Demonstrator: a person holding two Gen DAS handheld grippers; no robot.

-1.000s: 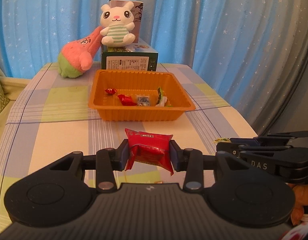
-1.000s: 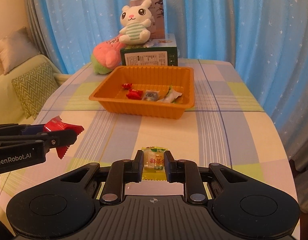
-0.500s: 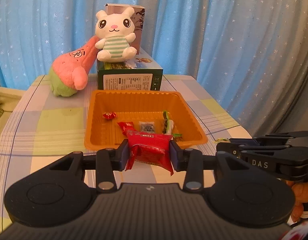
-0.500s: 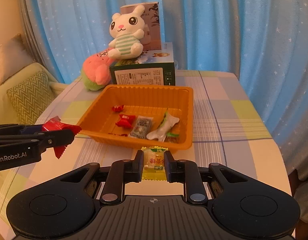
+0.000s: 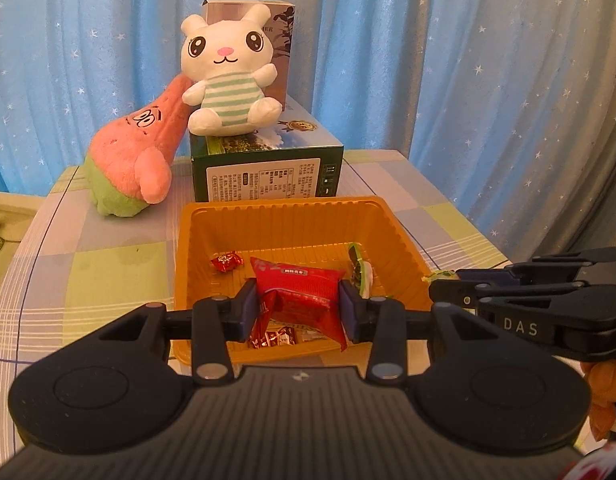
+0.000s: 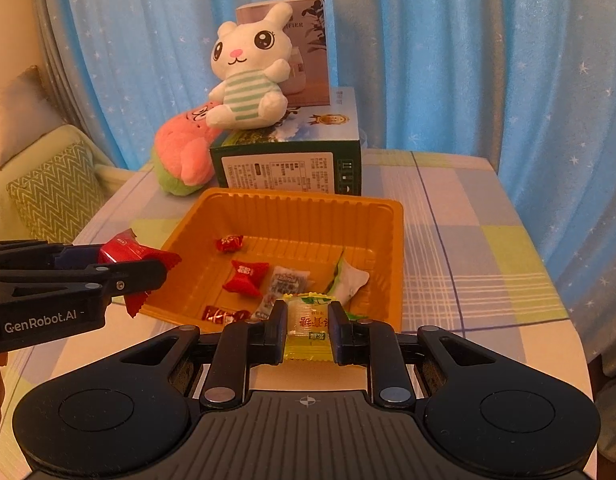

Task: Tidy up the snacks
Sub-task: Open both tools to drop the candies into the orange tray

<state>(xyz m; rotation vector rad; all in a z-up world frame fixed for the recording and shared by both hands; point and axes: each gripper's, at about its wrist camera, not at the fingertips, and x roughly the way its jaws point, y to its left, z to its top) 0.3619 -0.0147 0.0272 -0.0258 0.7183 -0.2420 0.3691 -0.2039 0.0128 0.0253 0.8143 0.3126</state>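
My left gripper (image 5: pixel 297 308) is shut on a red snack packet (image 5: pixel 303 292) and holds it over the near edge of the orange tray (image 5: pixel 267 216). My right gripper (image 6: pixel 308 330) is shut on a yellow candy packet (image 6: pixel 308 320) at the near rim of the same tray (image 6: pixel 308 208). Several wrapped snacks lie in the tray, among them a red candy (image 6: pixel 245 276) and a white-green packet (image 6: pixel 350 280). The left gripper (image 6: pixel 107 276) with its red packet shows at the left of the right wrist view. The right gripper (image 5: pixel 452 286) shows at the right of the left wrist view.
A green box (image 5: pixel 267 164) stands behind the tray with a white bunny plush (image 5: pixel 227 72) on it. A pink and green plush (image 5: pixel 135 160) lies to its left. Blue curtains hang behind the checked table (image 6: pixel 488 240). A sofa cushion (image 6: pixel 55 192) is at far left.
Both grippers have moved forward to the orange tray with their packets still held. The tray now lies directly beneath the fingertips.
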